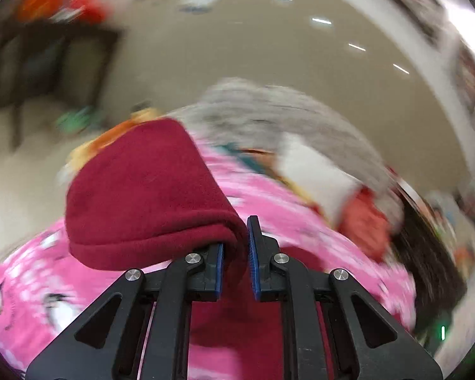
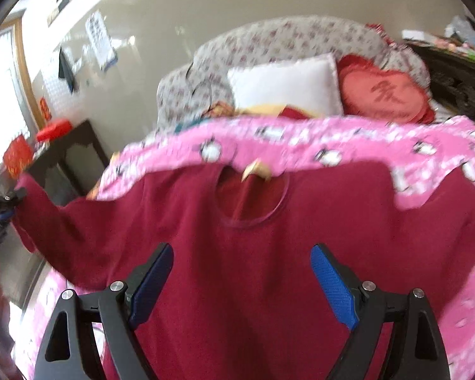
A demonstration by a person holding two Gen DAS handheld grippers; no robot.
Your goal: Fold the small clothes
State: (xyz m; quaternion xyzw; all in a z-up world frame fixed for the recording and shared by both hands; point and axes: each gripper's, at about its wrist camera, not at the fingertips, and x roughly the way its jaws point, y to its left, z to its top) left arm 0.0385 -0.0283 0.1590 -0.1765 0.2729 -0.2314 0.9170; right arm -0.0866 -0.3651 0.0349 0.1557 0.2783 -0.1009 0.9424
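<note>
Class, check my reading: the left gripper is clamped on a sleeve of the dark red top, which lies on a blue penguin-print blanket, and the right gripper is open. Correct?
Not quite. The blanket is pink, as the right wrist view shows. The rest stands: the left gripper grips the dark red top's sleeve, and the right gripper is open above it.

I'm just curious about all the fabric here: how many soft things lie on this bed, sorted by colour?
Dark red: 1, the sweater, one sleeve clamped in the left gripper.
Pink: 1, the penguin blanket.
White: 1, the pillow.
Red: 1, the heart cushion.
Grey floral: 1, the quilt.
Total: 5.
</note>
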